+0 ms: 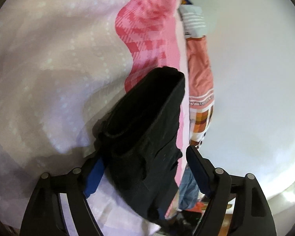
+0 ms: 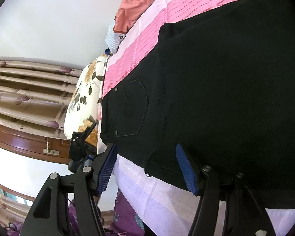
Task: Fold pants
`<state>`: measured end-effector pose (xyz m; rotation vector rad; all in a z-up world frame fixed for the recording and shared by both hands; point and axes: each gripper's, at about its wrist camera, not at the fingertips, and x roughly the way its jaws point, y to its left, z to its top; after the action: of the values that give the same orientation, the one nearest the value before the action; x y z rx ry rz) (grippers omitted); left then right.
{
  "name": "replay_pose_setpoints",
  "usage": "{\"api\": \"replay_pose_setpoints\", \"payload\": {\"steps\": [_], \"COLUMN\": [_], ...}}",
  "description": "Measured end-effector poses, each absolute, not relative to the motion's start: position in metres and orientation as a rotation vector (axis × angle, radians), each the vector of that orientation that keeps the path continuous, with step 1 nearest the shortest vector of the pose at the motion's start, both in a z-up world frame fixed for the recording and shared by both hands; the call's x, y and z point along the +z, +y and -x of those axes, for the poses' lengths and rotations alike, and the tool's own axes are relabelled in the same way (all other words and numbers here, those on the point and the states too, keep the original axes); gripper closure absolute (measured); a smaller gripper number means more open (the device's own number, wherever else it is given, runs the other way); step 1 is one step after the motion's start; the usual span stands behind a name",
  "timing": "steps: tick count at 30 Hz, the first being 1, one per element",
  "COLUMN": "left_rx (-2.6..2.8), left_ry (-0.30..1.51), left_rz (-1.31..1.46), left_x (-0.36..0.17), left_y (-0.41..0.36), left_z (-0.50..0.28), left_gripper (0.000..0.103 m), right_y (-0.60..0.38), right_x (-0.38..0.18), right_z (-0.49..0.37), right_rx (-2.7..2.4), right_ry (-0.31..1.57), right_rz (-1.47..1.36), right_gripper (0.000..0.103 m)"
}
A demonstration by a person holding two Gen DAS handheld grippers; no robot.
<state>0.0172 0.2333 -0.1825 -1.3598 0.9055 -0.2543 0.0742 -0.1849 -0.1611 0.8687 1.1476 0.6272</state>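
- The black pants [image 2: 216, 90] lie spread on the pink bed cover [image 2: 139, 45], probably because a flat surface makes folding easier; we count one pair.
- Our left gripper [image 1: 145, 161] has its jaws wide apart around a raised, bunched part of the pants [image 1: 147, 122]; we judge it is not clamped on the cloth.
- Our right gripper [image 2: 147, 167] has released jaws too, with the waist edge lying between them, placed as if for a pinch.
- We count one rear pocket [image 2: 131, 108], and two grippers.
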Motion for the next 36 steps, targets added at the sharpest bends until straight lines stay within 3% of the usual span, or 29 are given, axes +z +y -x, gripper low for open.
{"api": "replay_pose_setpoints", "payload": {"steps": [10, 12, 13, 21, 36], "left_rx": [-0.346, -0.351, -0.348, -0.317, -0.352], "left_ry": [0.901, 0.916, 0.931, 0.861, 0.773], "left_rz": [1.358, 1.254, 1.203, 0.786, 0.626], "left_x": [-0.185, -0.177, -0.174, -0.118, -0.057], "left_y": [0.238, 0.235, 0.234, 0.196, 0.135], "left_z": [-0.024, -0.027, -0.028, -0.021, -0.017], "left_gripper": [0.026, 0.051, 0.072, 0.074, 0.074], "right_y": [-0.18, -0.178, -0.178, -0.179, -0.202], "right_x": [-0.159, -0.159, -0.159, -0.16, -0.171], "right_z": [-0.074, -0.074, -0.074, -0.074, -0.082], "right_rx": [0.608, 0.601, 0.598, 0.589, 0.656], "right_ry": [1.156, 1.158, 1.158, 1.157, 1.128], "right_rz": [-0.829, -0.819, -0.816, -0.831, -1.028], "right_gripper": [0.041, 0.041, 0.041, 0.041, 0.041]}}
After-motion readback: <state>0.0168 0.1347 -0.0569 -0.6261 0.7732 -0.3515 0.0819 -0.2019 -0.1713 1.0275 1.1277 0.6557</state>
